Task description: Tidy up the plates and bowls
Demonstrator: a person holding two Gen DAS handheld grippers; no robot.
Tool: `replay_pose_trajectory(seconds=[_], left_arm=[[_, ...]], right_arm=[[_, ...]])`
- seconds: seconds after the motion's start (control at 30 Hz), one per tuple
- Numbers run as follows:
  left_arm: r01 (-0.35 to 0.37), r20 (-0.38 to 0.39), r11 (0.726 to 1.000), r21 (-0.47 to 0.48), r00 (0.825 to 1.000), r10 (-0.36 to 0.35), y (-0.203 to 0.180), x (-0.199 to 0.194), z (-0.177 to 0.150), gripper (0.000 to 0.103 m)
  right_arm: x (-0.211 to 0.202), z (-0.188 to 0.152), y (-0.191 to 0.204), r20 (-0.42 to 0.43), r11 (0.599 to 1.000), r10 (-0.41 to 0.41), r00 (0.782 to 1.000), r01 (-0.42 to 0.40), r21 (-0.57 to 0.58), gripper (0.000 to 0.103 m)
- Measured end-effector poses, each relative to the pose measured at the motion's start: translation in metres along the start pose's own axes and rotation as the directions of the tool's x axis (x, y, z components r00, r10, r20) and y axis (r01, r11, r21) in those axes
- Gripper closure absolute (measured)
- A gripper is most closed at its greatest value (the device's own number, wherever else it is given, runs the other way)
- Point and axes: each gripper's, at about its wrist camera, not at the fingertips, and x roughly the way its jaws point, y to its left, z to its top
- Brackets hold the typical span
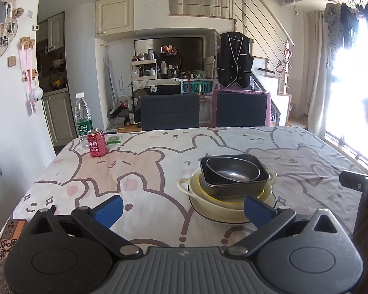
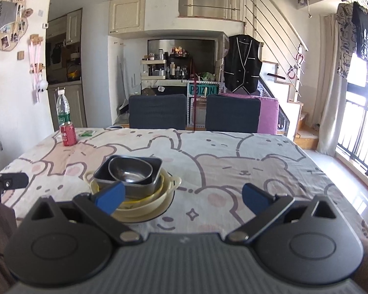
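Observation:
A stack of dishes stands on the bear-print tablecloth (image 1: 139,171). A steel bowl (image 1: 233,170) sits in a dark square dish (image 1: 235,186), which sits in a cream two-handled bowl (image 1: 223,204) on a plate (image 1: 203,212). The same stack shows in the right wrist view, with the steel bowl (image 2: 130,170) on top of the cream bowl (image 2: 144,207). My left gripper (image 1: 181,208) is open and empty, just in front of the stack and to its left. My right gripper (image 2: 182,197) is open and empty, with its left finger (image 2: 110,197) in front of the stack.
A red drink can (image 1: 97,143) and a water bottle (image 1: 83,116) stand at the table's far left, with a small green packet (image 1: 113,139) beside them. Two dark chairs (image 1: 170,111) stand behind the table. A phone (image 1: 11,238) lies at the near left edge.

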Motion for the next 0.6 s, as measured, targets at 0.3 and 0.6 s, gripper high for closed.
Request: replay_pose_trajectory(seconds=[0.3, 0.6], left_arm=[[0.003, 0.005, 1.0, 0.01, 1.0, -0.003, -0.0043, -0.0001, -0.0047, 0.0], [0.009, 0.004, 1.0, 0.009, 1.0, -0.009, -0.0044, -0.0001, -0.006, 0.0]], right_arm=[[-0.005, -0.0075, 0.0007, 0.011, 1.0, -0.016, 1.0, 0.016, -0.024, 0.0], [-0.0062, -0.0084, 0.0012, 0.015, 1.0, -0.006, 1.0, 0.006, -0.024, 0.0]])
